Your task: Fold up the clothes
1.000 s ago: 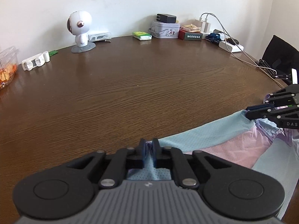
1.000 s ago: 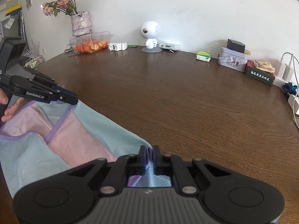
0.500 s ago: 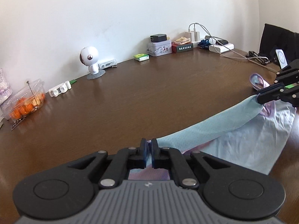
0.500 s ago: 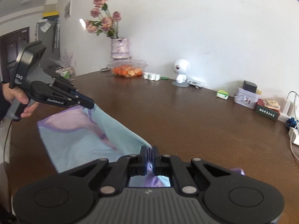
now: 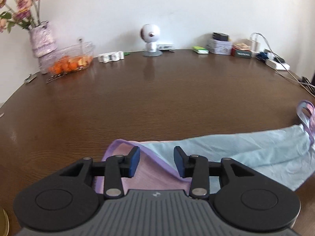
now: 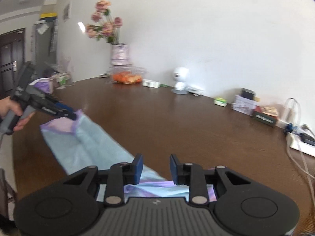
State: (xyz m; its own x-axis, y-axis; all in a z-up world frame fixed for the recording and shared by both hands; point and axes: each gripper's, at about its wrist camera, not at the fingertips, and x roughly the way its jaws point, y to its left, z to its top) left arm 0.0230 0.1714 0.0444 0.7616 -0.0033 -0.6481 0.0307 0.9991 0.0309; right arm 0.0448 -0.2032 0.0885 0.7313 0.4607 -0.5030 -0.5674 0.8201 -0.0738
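Observation:
A light blue and pink mesh garment (image 5: 236, 155) with purple trim lies stretched along the near edge of the brown table (image 5: 157, 102). My left gripper (image 5: 157, 162) is open, its blue pads on either side of the garment's purple-edged corner. My right gripper (image 6: 155, 169) is open too, above the garment's other end (image 6: 153, 188). In the right wrist view the left gripper (image 6: 69, 114) sits at the garment's far end (image 6: 82, 145), held by a hand.
Along the wall stand a flower vase (image 5: 41, 39), a clear box of orange fruit (image 5: 72, 61), a white round robot figure (image 5: 150, 39), small tins and boxes (image 5: 218, 43), and a power strip with cables (image 5: 275, 63). A door (image 6: 9, 64) shows far left.
Both grippers were shut on the garment's ends and held it up; now both have opened and the garment lies spread along the table. Both views have swung to the left.

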